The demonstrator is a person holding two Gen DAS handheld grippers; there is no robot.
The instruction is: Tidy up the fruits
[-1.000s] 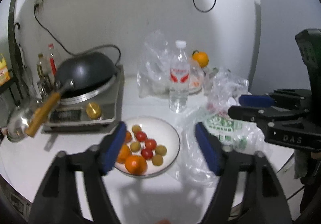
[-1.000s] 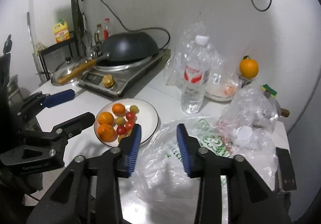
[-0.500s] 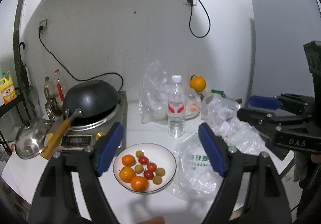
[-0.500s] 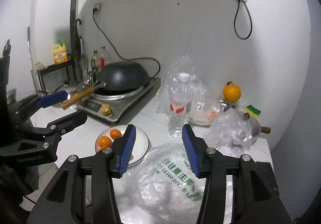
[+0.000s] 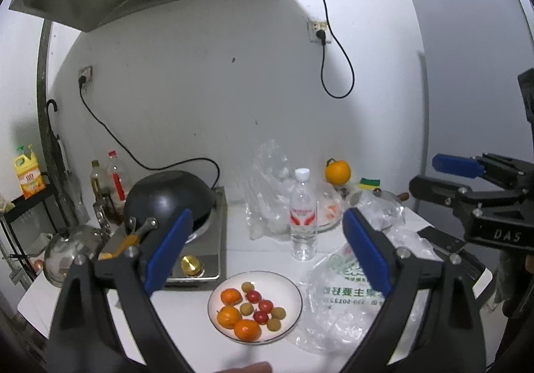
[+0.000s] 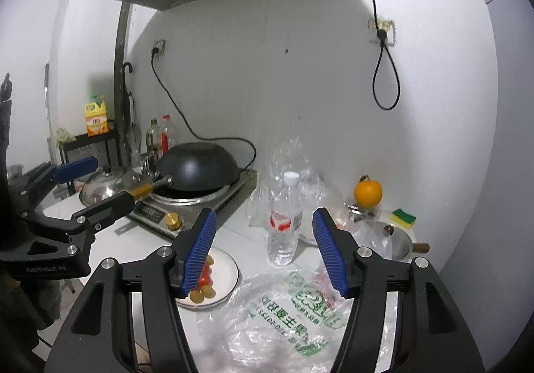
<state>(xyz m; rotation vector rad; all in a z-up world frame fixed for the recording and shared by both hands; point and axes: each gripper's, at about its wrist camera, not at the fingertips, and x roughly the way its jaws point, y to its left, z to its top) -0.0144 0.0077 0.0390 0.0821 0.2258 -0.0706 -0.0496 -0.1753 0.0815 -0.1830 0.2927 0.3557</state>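
Fruit plate [image 5: 293, 289] below; both tongs [image 5: 265, 251] [image 6: 263, 251] raised, opening, empty.

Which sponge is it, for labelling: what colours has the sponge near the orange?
Yellow with a green top, clearest in the right wrist view.

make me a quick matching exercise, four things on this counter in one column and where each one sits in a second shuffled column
Things:
1. cherry tomatoes
2. black wok
3. water bottle
4. printed plastic bag

Places:
A. upside down on the induction cooker
B. lying flat, right of the white plate
C. on the white plate with the tangerines
D. standing upright behind the plate

Pairs: 1-C, 2-A, 3-D, 4-B
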